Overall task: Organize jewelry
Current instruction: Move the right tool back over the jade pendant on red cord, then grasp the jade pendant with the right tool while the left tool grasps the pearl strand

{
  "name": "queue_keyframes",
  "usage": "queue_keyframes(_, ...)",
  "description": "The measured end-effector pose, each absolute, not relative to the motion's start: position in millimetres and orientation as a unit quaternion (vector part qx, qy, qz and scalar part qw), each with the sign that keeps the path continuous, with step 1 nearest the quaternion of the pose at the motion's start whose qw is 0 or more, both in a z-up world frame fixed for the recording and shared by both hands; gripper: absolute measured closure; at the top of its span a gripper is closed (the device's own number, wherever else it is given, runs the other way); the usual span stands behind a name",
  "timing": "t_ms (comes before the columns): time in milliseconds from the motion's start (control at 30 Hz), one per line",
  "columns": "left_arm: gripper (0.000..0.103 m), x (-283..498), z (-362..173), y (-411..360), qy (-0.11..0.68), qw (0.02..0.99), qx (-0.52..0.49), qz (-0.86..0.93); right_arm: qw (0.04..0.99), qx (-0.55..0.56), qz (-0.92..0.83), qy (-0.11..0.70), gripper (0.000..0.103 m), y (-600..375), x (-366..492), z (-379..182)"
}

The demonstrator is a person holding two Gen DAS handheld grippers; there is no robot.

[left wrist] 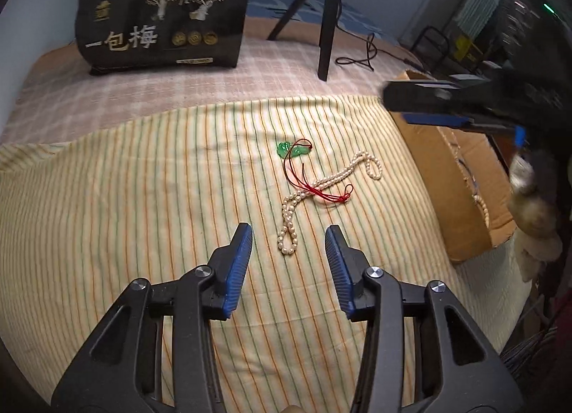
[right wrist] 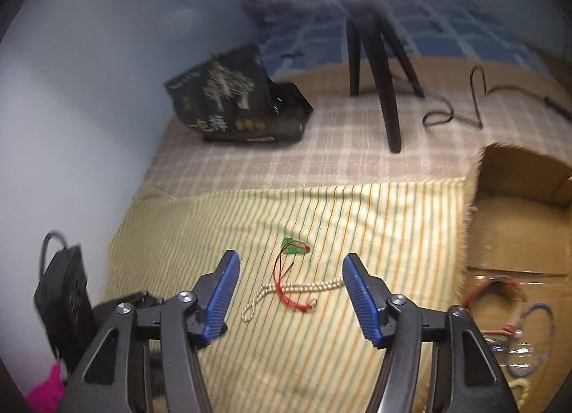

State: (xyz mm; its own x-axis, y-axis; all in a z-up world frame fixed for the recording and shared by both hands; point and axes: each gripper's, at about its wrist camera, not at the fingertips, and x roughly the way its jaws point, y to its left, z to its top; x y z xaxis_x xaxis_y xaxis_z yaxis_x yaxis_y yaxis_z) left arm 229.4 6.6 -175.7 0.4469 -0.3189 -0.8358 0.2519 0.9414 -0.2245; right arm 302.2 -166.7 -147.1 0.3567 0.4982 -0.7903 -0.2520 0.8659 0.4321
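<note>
A white pearl necklace [left wrist: 323,187] lies on the striped yellow cloth [left wrist: 143,180], crossed by a red cord [left wrist: 304,177] tied to a green pendant [left wrist: 291,149]. My left gripper [left wrist: 287,232] is open and empty, just short of the necklace's near loop. My right gripper [right wrist: 290,260] is open and empty, held above the cloth with the pearl necklace [right wrist: 286,291], red cord [right wrist: 289,291] and pendant [right wrist: 294,247] showing between its fingers. In the left wrist view the right gripper [left wrist: 395,102] hovers blurred over the cardboard box [left wrist: 454,184].
The cardboard box [right wrist: 514,234] at the cloth's right edge holds several cord bracelets [right wrist: 500,302] and beads. A black printed bag [left wrist: 164,16] and a black tripod [left wrist: 327,16] with a cable stand at the back. A black device [right wrist: 68,298] sits at the left.
</note>
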Motion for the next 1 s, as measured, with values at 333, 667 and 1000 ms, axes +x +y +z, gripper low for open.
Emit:
queue_keyframes(333,0.065,240.6,-195.2,3.9,0.512,0.839,-0.027,-0.185,0.788,0.109,0.213,0.567,0.057,-128.9,336.3,-193.3)
queue_keyframes(667,0.065,247.2,-198.0,15.7,0.510,0.838,-0.051,-0.189,0.787,0.089,0.200,0.576,0.061,-101.5,345.4,-215.6)
queue_keyframes(1000,0.072,243.7,-198.4,10.7,0.513,0.835,-0.035,-0.195,0.800,-0.048,0.193,0.567,0.067,-69.1,339.1,-219.6)
